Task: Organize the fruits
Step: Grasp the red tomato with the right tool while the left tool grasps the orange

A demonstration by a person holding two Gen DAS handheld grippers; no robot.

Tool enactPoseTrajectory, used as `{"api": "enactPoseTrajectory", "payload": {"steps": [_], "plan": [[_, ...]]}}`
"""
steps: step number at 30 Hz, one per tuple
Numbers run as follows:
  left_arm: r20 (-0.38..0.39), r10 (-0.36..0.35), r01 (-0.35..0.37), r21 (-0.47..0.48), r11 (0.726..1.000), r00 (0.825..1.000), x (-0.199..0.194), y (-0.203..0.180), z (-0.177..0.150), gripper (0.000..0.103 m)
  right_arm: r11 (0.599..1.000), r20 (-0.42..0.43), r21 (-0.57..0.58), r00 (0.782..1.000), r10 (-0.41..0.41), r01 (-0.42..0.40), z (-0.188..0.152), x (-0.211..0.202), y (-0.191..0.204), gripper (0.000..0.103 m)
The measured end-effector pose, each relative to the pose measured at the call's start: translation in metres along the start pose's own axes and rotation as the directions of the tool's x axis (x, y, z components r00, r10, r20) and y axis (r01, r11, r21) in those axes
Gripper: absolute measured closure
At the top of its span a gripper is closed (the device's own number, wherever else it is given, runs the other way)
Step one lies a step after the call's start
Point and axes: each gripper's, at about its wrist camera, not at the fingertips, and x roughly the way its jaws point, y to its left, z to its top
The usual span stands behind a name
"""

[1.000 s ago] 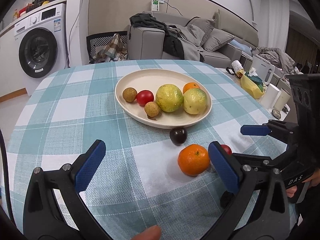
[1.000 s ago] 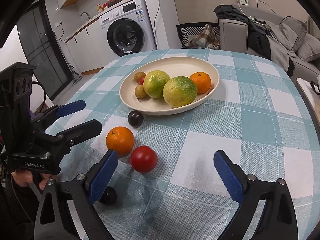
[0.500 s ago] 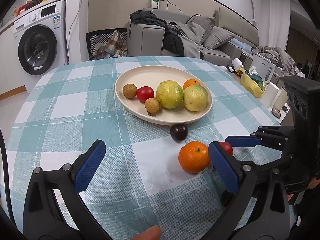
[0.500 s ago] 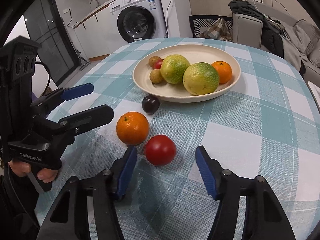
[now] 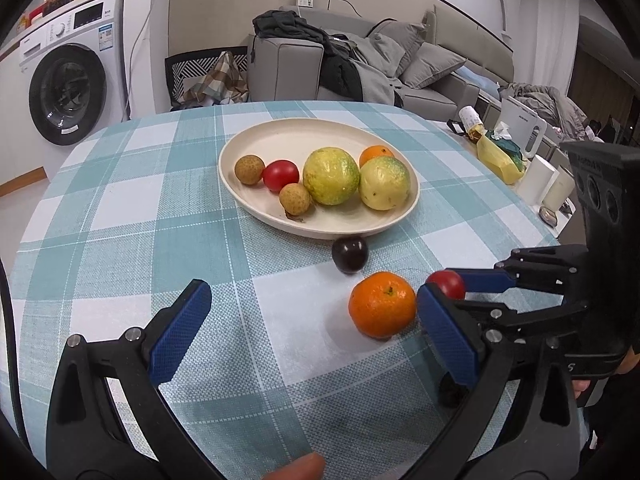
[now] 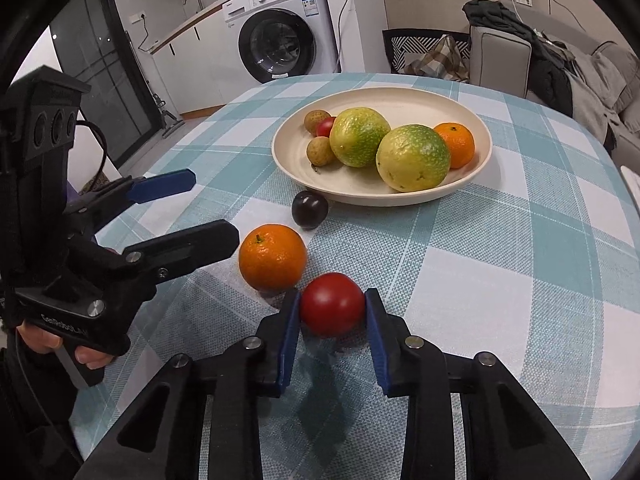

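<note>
Nearest the right wrist camera, the right gripper [image 6: 332,310] has its two blue pads against either side of the red tomato [image 6: 332,304], which sits on the checked tablecloth [image 6: 500,280] just right of and nearer than the loose orange [image 6: 273,257]. The step in hand looks like securing this tomato for a lift to the plate [image 6: 484,148]; doing it well would mean squeezing only enough to hold the soft skin, then rising straight before travelling, so the orange beside it is not nudged. Being nearly round, the tomato has no clear long axis, and its stem end cannot be made out. Left of it, the left gripper [image 5: 308,332] hangs wide and holds nothing, its right pad close to the orange. Farther off lies a dark plum [image 6: 309,210], just short of the plate's near rim, and on the plate rest two green-yellow fruits [image 6: 412,158], a second orange, a small tomato and two brown longans [image 5: 295,199].
</note>
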Motion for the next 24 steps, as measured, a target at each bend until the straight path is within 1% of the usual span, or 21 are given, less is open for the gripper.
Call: {"api": "enactPoseTrajectory", "payload": {"steps": [7,15,17,19,21,23,24], "plan": [[-0.041,-0.004,0.005,0.038,0.999,0.999,0.008,-0.012,-0.002,0.001,0.999,0.027,0.031,0.999,-0.020,0.019,0.000,-0.009,-0.008,0.071],[-0.089,-0.014,0.017,0.036,0.999,0.996,0.018,-0.012,-0.003,0.002,0.999,0.042,0.044,0.999,-0.027,0.025,0.000,-0.013,-0.012,0.070],[-0.100,-0.032,0.035,0.036,0.999,0.994,0.020,-0.013,-0.003,0.009,0.999,0.046,0.045,0.999,-0.030,0.028,0.000,-0.015,-0.011,0.071],[-0.113,-0.034,0.038,0.040,0.998,0.993,0.023,-0.014,-0.003,0.010,0.998,0.049,0.048,0.998,-0.031,0.029,0.000,-0.016,-0.011,0.070],[-0.128,-0.025,0.031,0.052,0.998,0.991,0.027,-0.018,-0.003,0.013,0.998,0.053,0.048,0.998,-0.034,0.031,0.000,-0.017,-0.011,0.070],[-0.135,-0.044,0.054,0.070,0.996,0.990,0.028,-0.023,-0.004,0.020,0.998,0.055,0.049,0.998,-0.034,0.031,0.000,-0.019,-0.012,0.070],[-0.137,-0.048,0.059,0.076,0.995,0.989,0.028,-0.025,-0.005,0.021,0.998,0.056,0.049,0.998,-0.035,0.032,-0.001,-0.019,-0.011,0.070]]}}
